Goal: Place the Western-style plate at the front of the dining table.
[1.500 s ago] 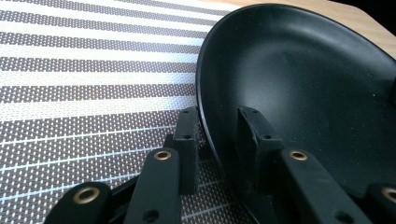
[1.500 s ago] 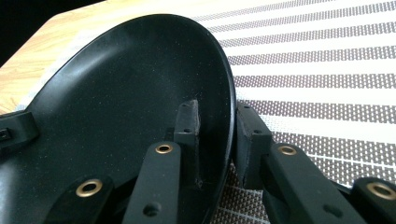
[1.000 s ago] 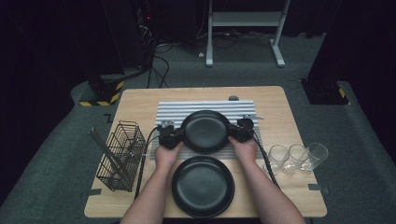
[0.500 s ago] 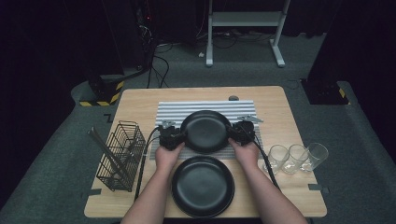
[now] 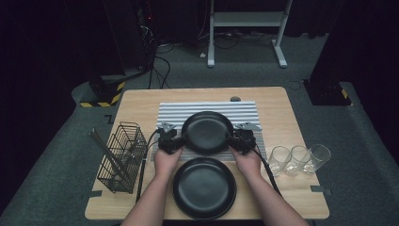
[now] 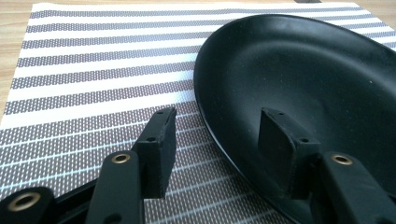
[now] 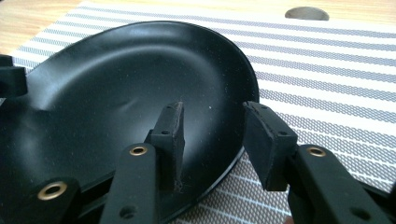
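Nothing has moved since a second ago. The left hand-held gripper (image 5: 175, 141) and right hand-held gripper (image 5: 237, 140) stay spread, straddling the black plate's (image 5: 207, 132) rim at 9 and 3 o'clock on the striped mat (image 5: 171, 110).

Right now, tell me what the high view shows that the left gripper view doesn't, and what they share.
High view alone: a second black plate near the table's front edge, a wire rack, three glasses, the right gripper and both hands. Left gripper view alone: the left gripper close up, jaws apart astride the far plate's rim. Shared: that black plate on the striped mat.
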